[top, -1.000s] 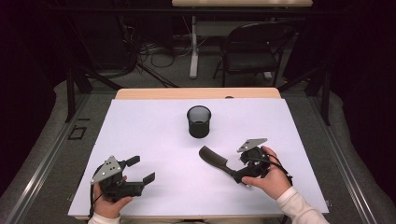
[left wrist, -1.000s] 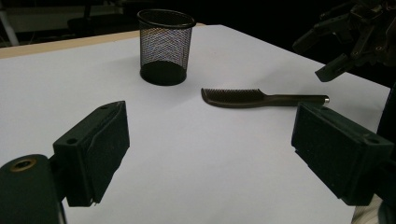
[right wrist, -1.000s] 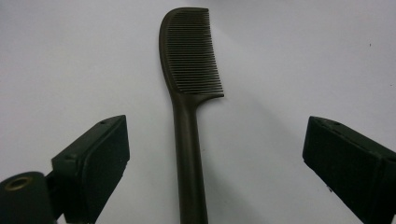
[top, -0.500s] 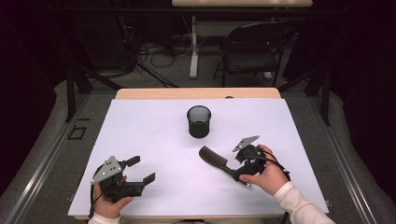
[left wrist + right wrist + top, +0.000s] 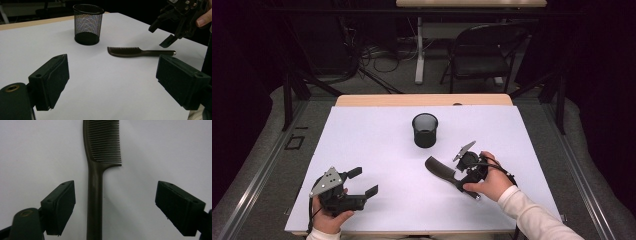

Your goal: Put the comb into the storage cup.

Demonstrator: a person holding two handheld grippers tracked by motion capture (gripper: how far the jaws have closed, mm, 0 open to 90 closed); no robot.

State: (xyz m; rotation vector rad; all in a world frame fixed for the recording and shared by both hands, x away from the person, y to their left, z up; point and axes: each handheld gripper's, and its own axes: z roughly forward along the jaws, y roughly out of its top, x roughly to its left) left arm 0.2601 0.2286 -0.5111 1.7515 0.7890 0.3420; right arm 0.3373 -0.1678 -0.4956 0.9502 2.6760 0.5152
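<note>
A lab: dark curtained surround, floor cables (image 5: 377, 55), folding chair (image 5: 477, 55), white-covered table (image 5: 377, 145).

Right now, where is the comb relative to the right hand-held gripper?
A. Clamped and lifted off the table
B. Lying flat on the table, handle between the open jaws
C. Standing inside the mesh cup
B: the comb lies flat on the white table, its handle between the right hand-held gripper jaws, which stand apart from it.
</note>
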